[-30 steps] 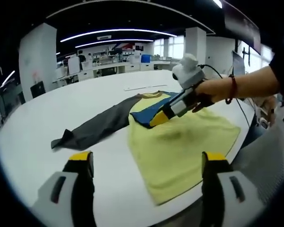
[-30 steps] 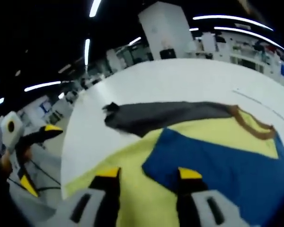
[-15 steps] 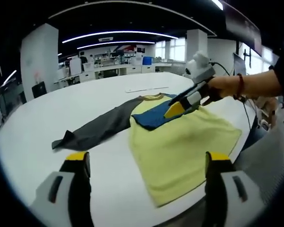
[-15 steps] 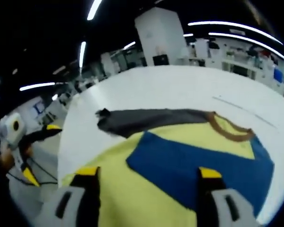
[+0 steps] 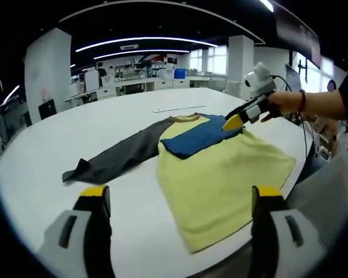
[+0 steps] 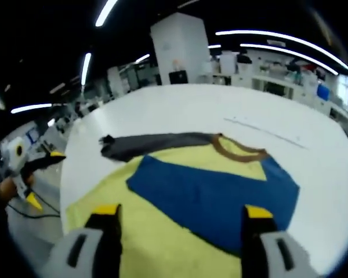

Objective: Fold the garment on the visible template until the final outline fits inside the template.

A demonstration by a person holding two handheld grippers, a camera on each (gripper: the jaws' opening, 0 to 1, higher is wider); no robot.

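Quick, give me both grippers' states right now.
Left gripper: open, holding nothing, above the table edge.
Right gripper: open, empty, over the blue sleeve.

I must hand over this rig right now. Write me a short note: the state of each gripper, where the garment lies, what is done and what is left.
Left gripper: open, empty, held above the near table edge.
Right gripper: open, empty, over the blue sleeve side of the garment, not touching it.
Garment: yellow body flat on the white table, hem near the table edge. The blue sleeve is folded across the chest. The grey sleeve lies stretched out to the side.
Done: one sleeve is folded in.
Left: fold in the grey sleeve, then fold the body. I cannot make out a template outline in these views, so check the fit.
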